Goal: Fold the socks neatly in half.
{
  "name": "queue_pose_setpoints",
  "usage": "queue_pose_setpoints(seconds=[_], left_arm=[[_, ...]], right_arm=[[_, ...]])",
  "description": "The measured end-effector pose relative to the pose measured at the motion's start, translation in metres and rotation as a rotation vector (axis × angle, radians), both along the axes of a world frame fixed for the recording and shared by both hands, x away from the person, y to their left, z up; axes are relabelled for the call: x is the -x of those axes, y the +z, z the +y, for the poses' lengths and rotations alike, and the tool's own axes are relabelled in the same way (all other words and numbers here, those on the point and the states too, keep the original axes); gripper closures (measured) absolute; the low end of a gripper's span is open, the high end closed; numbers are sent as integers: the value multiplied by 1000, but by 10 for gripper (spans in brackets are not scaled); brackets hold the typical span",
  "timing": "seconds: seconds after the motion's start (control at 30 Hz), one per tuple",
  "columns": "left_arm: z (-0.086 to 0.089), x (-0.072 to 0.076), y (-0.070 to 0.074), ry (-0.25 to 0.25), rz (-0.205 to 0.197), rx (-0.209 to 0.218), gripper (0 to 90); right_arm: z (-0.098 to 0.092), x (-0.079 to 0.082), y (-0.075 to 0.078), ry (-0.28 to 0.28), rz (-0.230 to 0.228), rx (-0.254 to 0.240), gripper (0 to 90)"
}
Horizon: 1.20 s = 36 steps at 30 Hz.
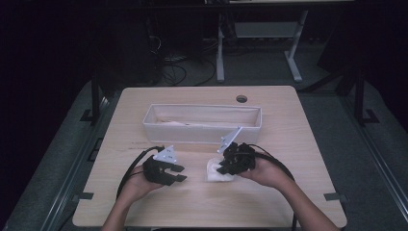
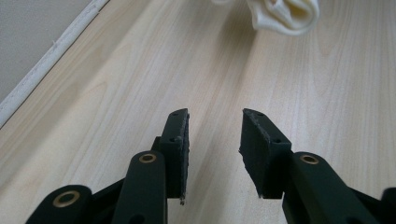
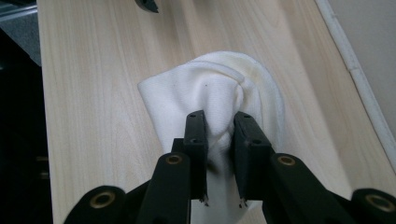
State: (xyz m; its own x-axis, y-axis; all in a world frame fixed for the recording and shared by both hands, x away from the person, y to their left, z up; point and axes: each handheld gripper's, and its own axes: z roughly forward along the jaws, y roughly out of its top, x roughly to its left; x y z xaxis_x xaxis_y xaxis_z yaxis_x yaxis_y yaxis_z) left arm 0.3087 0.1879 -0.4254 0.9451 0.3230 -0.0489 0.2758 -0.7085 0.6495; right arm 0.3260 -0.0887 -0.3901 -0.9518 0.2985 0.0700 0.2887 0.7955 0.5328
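In the high view, your left gripper (image 1: 179, 173) sits at lower left of centre on the table (image 1: 288, 134), jaws apart and pointing right, with nothing between them. Your right gripper (image 1: 222, 169) is just right of centre, pointing left and down onto the cloth (image 1: 214, 173), a small white bundle lying on the wood between the two grippers. Behind both, in the middle of the frame, stands a long white bin (image 1: 202, 133); something pale lies inside it, too dim to tell what.

In the left gripper view, your gripper (image 2: 215, 149) is released: the two black jaws stand parted over bare wood, clasping nothing. The cloth (image 2: 285, 14) lies at the top edge, right of centre, well apart from the jaws. The table's pale edge runs along the upper left.

In the right gripper view, your gripper (image 3: 219, 140) is clenched on the cloth (image 3: 210, 88): the pads pinch a gathered fold at lower centre, and the rest of the fabric spreads up and out from them onto the wood.
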Motion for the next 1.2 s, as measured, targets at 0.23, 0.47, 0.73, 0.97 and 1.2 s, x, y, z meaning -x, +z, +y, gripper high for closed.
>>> queue_pose_setpoints(seconds=[0.23, 0.47, 0.73, 0.97, 1.2], left_arm=[[2, 1, 1, 10, -2, 7, 574], [3, 0, 1, 15, 2, 8, 534], [5, 0, 2, 27, 3, 16, 472], [7, 0, 4, 35, -7, 19, 429], [10, 0, 5, 51, -14, 22, 383]], right_arm=[[-6, -6, 11, -6, -4, -7, 763], [-14, -15, 26, -24, -12, -20, 763], [-21, -26, 42, -35, -32, -26, 763], [-22, -31, 49, -31, -32, -18, 762], [-23, -38, 55, -31, -29, -23, 762]])
